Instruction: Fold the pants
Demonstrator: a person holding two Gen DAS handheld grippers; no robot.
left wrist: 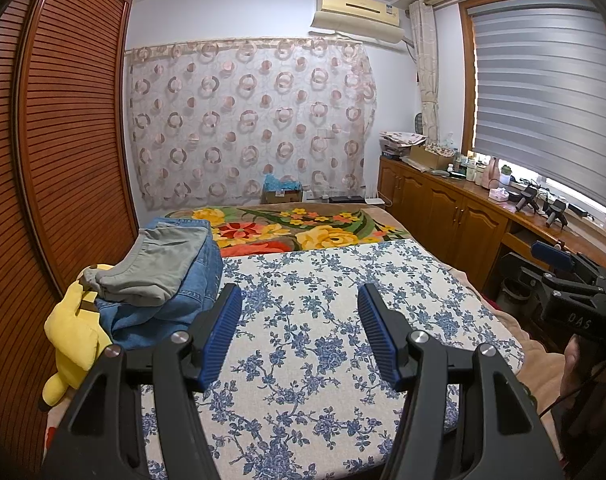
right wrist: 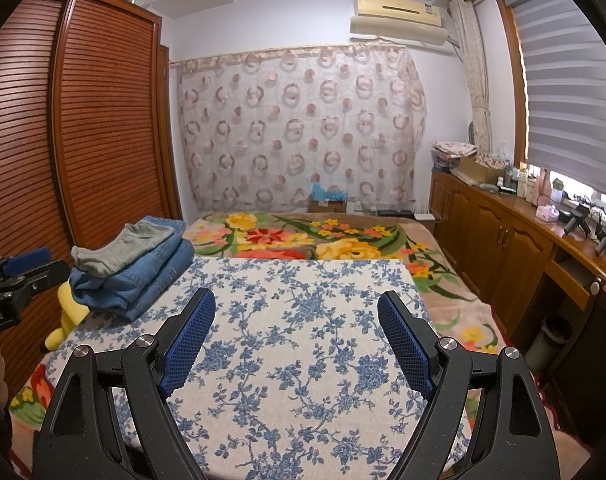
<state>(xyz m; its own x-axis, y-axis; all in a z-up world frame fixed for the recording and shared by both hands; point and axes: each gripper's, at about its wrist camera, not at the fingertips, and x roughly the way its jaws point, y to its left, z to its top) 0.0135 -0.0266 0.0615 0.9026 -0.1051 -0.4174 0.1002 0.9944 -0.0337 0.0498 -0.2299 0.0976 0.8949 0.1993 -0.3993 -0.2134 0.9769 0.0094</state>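
Observation:
A stack of folded pants lies at the left edge of the blue-flowered cloth [left wrist: 323,344] on the bed. Grey pants [left wrist: 159,268] rest on top of folded blue jeans [left wrist: 183,304]. The right wrist view shows the same grey pants [right wrist: 123,248] and jeans [right wrist: 143,280] at the far left of the cloth [right wrist: 303,340]. My left gripper [left wrist: 299,292] hovers over the cloth just right of the stack, open, with nothing between its blue pads. My right gripper [right wrist: 297,296] hangs open over the middle of the cloth, also empty. No unfolded pants are in view.
A yellow plush toy [left wrist: 73,332] lies left of the stack against the slatted wardrobe [left wrist: 63,140]. A flowered blanket [left wrist: 303,232] covers the far end of the bed. Wooden cabinets [right wrist: 503,248] with bottles and boxes run along the right under the window.

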